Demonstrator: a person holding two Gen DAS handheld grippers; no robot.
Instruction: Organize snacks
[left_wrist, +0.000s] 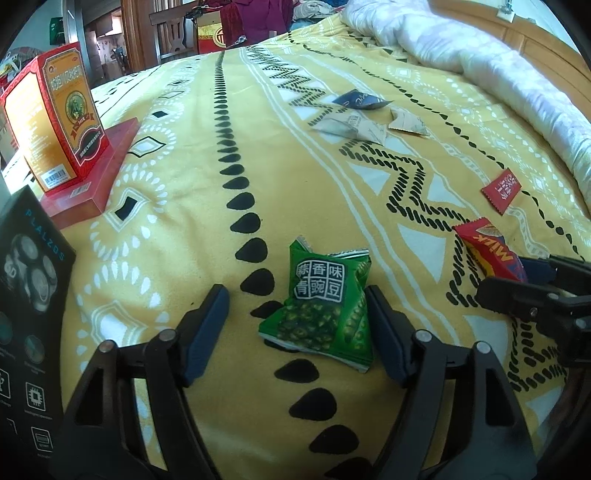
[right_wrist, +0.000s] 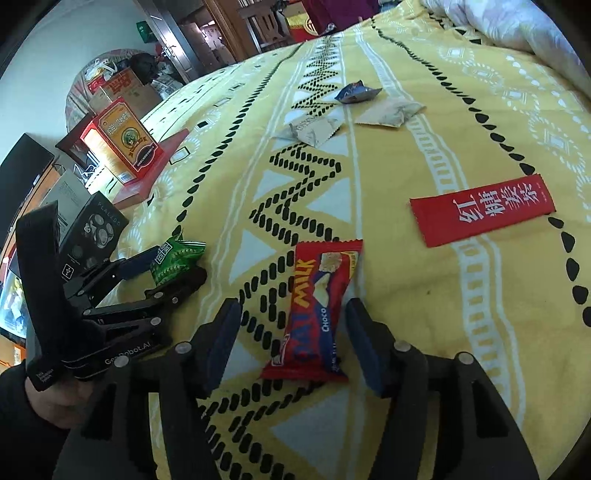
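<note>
A green pea snack packet (left_wrist: 321, 306) lies on the yellow patterned bedspread (left_wrist: 221, 147) between the fingers of my open left gripper (left_wrist: 295, 299); the right finger is at its edge. It also shows in the right wrist view (right_wrist: 175, 258). A red and blue Oat Milk Choco bar (right_wrist: 314, 314) lies between the fingers of my open right gripper (right_wrist: 291, 314), not squeezed. The bar also shows in the left wrist view (left_wrist: 487, 251). A red sachet (right_wrist: 484, 208), a dark blue packet (right_wrist: 354, 92) and two beige packets (right_wrist: 391, 112) lie farther away.
A red box (left_wrist: 55, 122) stands on a flat red box (left_wrist: 96, 173) at the left bed edge. A black shaver box (left_wrist: 29, 295) stands near my left gripper. A white quilt (left_wrist: 480, 55) is bunched at the far right. A wooden headboard is behind it.
</note>
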